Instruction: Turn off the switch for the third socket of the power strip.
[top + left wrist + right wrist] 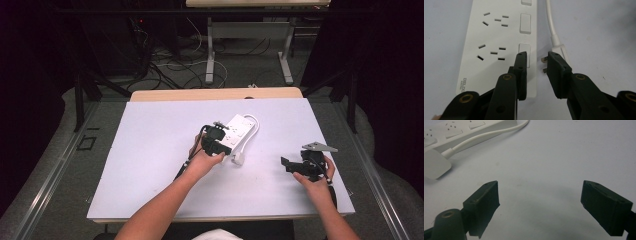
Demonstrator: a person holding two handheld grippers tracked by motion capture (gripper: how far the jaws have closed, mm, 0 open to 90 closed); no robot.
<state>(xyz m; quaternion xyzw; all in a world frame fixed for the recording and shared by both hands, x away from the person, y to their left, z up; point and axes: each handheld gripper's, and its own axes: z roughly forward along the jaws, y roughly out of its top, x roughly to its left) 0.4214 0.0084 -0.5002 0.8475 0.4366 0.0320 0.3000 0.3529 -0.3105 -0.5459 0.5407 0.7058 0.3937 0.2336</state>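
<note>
White sheeting is covering the tabletop (pixel 150 165), and a dark room with cables on the floor is lying beyond its far edge. You are holding your left hand-held gripper (pixel 216 141) over the near end of the white power strip (pixel 239 127), which is lying flat near the middle of the tabletop. In the left gripper view, this left hand-held gripper (pixel 537 56) is standing partly spread, with one jaw over the nearest rocker switch (pixel 524 53) of the power strip (pixel 499 50) and the other jaw over the plug (pixel 559 53), whose metal pins are showing in the gap between the jaws. The white cord (pixel 550 22) is running along the strip just beside it. You are holding your right hand-held gripper (pixel 295 167) well apart from the strip, toward the right side of the tabletop. In the right gripper view, the right hand-held gripper (pixel 540 197) is spread wide over bare sheeting and is gripping nothing
</note>
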